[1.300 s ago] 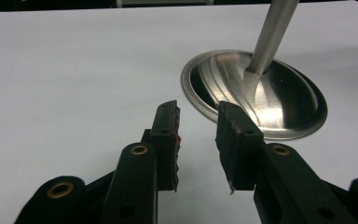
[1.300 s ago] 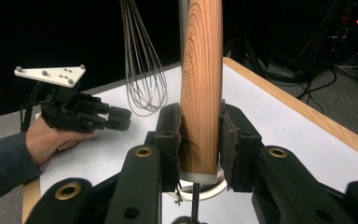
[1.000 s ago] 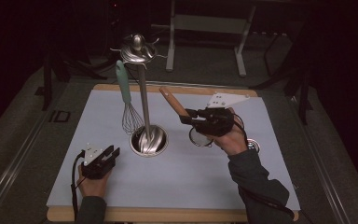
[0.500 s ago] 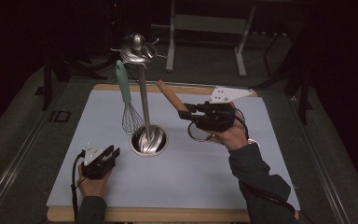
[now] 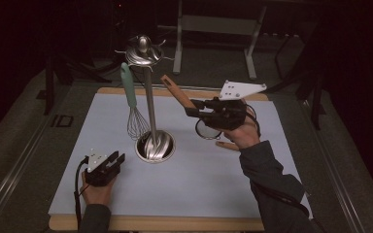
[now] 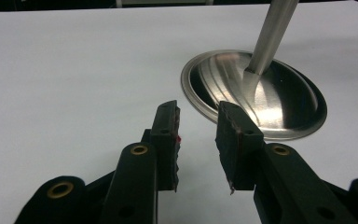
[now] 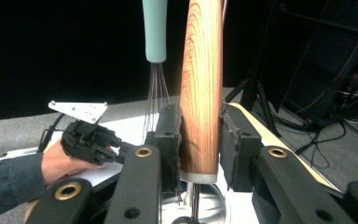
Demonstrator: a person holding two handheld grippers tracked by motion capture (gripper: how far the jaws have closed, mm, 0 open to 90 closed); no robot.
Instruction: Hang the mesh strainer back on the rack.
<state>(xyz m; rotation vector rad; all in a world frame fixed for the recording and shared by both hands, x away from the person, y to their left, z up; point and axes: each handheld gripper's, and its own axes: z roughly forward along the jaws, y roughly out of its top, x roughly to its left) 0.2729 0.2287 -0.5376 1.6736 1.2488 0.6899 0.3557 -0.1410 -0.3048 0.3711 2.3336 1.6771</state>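
The right gripper (image 5: 190, 108), right of centre in the high view, has its fingers (image 7: 170, 140) clamped on the wooden-handled strainer (image 5: 175, 91), lifted off the white desk (image 5: 272, 160). Judging by this, hanging it on the steel utensil stand (image 5: 148, 97) comes next, which needs careful hook alignment. The left gripper (image 5: 116, 158) rests lower left, fingers apart and empty.
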